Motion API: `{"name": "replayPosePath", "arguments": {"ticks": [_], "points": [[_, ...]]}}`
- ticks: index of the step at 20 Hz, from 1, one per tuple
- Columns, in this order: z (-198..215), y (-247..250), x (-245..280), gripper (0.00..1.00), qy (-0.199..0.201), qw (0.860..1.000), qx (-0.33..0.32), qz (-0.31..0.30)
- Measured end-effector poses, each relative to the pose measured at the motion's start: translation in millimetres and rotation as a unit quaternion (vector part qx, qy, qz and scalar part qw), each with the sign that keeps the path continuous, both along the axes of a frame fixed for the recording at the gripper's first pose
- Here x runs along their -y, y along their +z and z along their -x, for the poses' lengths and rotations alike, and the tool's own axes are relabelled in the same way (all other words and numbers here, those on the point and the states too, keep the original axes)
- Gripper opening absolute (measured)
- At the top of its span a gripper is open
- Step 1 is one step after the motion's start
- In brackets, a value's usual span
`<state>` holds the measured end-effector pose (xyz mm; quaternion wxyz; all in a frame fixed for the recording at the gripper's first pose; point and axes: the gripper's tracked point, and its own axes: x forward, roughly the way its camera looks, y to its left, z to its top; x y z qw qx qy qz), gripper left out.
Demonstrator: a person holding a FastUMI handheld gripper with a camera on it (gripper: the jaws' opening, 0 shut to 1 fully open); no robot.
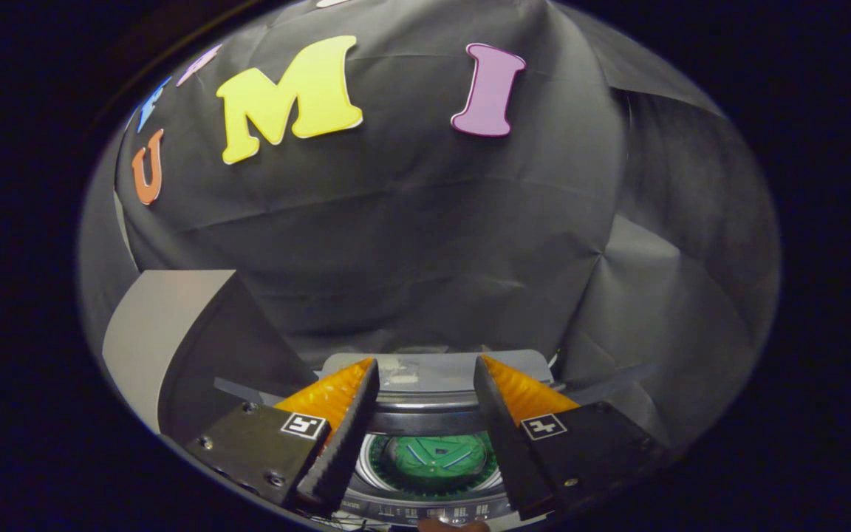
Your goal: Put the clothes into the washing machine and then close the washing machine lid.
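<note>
Your tool [425, 369] hangs above the washing machine [433, 384], its fingers [344, 414] spread apart and pinching nothing. Between the fingers you look down into the open drum [429, 462], where a green agitator sits at the bottom. The raised lid [196, 347] stands to the left, tilted upward. Beyond hangs the booth's black cloth wall [433, 244].

Black cloth wall [425, 244] with creases, pale grey panel [152, 332] leaning beside it
</note>
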<state>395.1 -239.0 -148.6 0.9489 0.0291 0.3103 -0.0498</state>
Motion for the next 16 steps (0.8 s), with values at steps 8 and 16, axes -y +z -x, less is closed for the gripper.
{"name": "replayPosePath", "arguments": {"ticks": [8, 16], "points": [[51, -38, -7, 0.82, -0.021, 0.998, -0.03, -0.045], [103, -71, 3, 0.82, -0.051, 0.996, -0.054, -0.043]]}}
